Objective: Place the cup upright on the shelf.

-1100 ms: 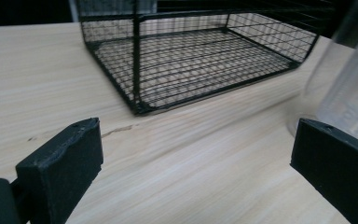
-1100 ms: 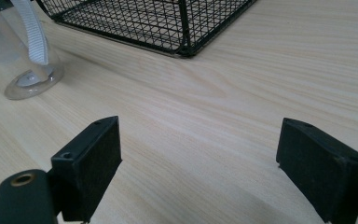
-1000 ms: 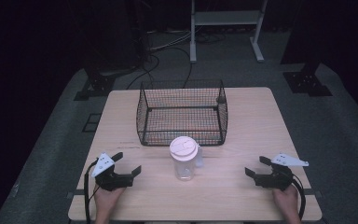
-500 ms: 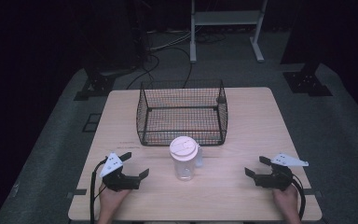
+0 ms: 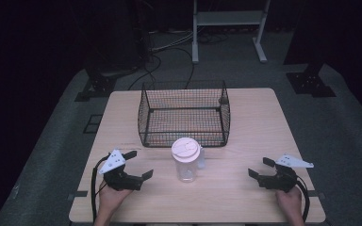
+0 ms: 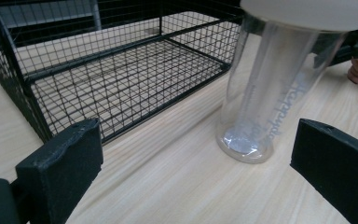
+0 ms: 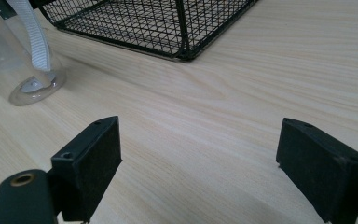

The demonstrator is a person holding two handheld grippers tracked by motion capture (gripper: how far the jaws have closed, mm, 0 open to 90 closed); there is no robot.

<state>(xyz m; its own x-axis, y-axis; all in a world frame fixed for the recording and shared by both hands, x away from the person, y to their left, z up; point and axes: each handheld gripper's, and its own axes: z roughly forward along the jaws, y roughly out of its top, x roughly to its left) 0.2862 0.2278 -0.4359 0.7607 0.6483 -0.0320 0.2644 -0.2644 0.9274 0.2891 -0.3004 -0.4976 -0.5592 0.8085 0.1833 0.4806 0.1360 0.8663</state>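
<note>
Standing upright at the lower middle of the high view, the clear tumbler point(image 5: 186, 161) is keeping its long axis vertical, its pale lid point(image 5: 186, 147) facing up at the camera and hiding the inside; whether anything is sitting in it I cannot tell. In the left gripper view the tumbler point(image 6: 275, 93) is filling the upper right of the frame, its top being cut off by the frame edge, with faint lettering on the wall too blurred to read. In the right gripper view just its base point(image 7: 35, 86) and a white strap point(image 7: 35, 37) are showing at the upper left.

The wire basket point(image 5: 184, 114) is sitting just behind the tumbler, toward the middle of the frame, its open top facing up and nothing lying on its mesh floor.

The left gripper point(image 5: 139, 165) is resting at the lower left of the bench point(image 5: 259, 117), jaws spread wide and aiming toward the tumbler, near it but not touching. The right gripper point(image 5: 259, 167) is lying at the lower right, well apart from the tumbler, its jaws likewise spread and pinching nothing. Both hands are partly cut off by the bottom edge.
</note>
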